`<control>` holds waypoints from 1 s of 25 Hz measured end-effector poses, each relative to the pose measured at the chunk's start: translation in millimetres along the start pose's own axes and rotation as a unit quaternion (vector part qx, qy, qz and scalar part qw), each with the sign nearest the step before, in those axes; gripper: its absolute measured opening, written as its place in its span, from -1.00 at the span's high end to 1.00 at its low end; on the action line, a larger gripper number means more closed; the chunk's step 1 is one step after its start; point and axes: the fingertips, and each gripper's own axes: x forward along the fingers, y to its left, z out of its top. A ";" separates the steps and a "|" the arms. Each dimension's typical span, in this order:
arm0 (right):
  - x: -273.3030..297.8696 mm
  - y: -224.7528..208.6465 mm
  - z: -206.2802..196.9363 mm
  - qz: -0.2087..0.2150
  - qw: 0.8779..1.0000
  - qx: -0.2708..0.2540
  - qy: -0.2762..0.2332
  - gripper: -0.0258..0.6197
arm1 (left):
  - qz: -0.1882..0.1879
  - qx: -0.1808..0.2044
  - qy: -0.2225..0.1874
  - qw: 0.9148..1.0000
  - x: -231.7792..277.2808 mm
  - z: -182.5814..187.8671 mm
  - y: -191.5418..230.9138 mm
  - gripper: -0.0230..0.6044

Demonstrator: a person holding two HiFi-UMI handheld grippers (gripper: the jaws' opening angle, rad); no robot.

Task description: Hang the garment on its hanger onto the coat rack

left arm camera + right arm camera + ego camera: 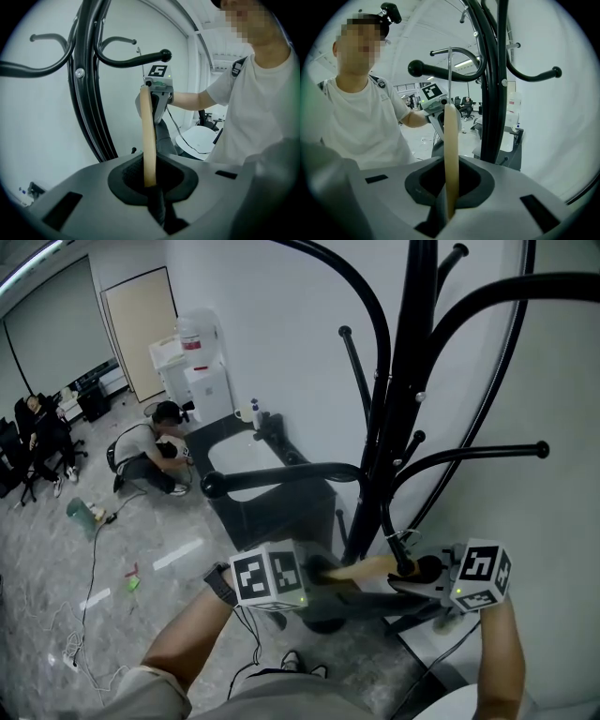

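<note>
From the head view, I held the wooden hanger [368,568] level between both tools, just beside the black pole of the coat rack [409,381]. My left hand-held gripper [314,575] was at one end and my right hand-held gripper [429,570] at the other. The dark grey garment [352,607] drooped beneath the bar. That view hid the jaws behind the marker cubes.

The left gripper view supplied them: the jaws were clamped on the pale, smooth hanger end, with a fold of dark cloth pinched in below it. The bar ran away in a thin curved strip to the other tool. The right gripper view showed the same grip from the far side, its jaws closed on the opposite tip of the hanger. Only this view showed the hanger's thin metal hook [450,77] rising straight up in front of a curved, ball-tipped rack arm. I could not tell whether it touched that arm.

The rack was glossy bent tubing. Farther off in the head view, a person [147,457] crouched on the marbled floor [56,559].
</note>
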 end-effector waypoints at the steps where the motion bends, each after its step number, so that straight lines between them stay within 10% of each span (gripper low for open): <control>1: 1.2 -1.1 -0.5 0.001 1.000 0.001 0.001 0.80 | 0.000 -0.001 0.001 1.000 0.2 -1.5 1.1 0.82; 25: 20.6 -26.6 -18.7 -0.017 0.999 -0.023 0.019 0.79 | 0.018 0.008 0.009 1.000 9.1 -28.8 30.0 0.80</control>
